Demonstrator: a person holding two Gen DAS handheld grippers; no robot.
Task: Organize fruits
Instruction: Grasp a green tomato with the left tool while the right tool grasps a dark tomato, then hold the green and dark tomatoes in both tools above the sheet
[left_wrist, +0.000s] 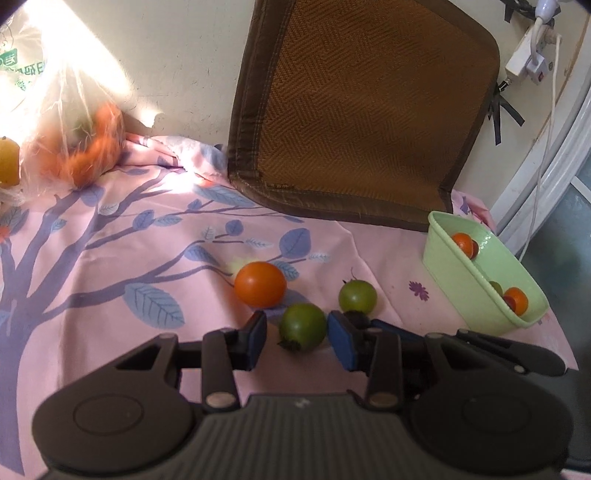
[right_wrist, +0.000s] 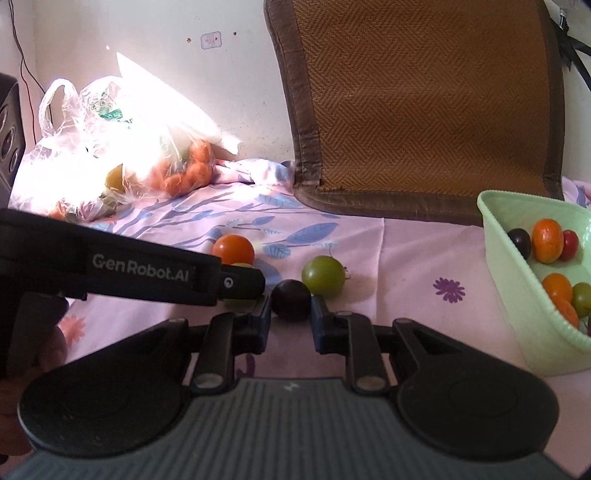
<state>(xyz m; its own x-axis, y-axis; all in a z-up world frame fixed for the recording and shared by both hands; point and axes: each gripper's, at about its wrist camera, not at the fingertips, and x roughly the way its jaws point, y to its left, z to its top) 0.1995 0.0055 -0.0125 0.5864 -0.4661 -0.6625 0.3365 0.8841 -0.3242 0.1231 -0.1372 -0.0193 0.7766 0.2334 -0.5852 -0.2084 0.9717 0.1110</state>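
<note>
In the left wrist view my left gripper (left_wrist: 297, 338) is open with a green tomato (left_wrist: 303, 326) between its blue pads (left_wrist: 343, 345), small gaps on both sides. An orange tomato (left_wrist: 260, 284) and a second green tomato (left_wrist: 357, 296) lie just beyond on the pink cloth. In the right wrist view my right gripper (right_wrist: 290, 321) stands around a dark purple fruit (right_wrist: 291, 299), its jaws close to its sides; contact is unclear. The green tomato (right_wrist: 323, 277) and orange tomato (right_wrist: 233, 249) lie behind it. The left gripper's body (right_wrist: 147, 273) crosses in from the left. The light green basket (right_wrist: 517, 295) holds several fruits.
A woven brown seat cushion (left_wrist: 354, 110) leans against the wall at the back. A clear plastic bag of fruit (right_wrist: 122, 158) sits back left in bright sunlight. The basket (left_wrist: 461, 280) stands at the right near the table's edge. A power strip and cables (left_wrist: 528, 59) hang on the wall.
</note>
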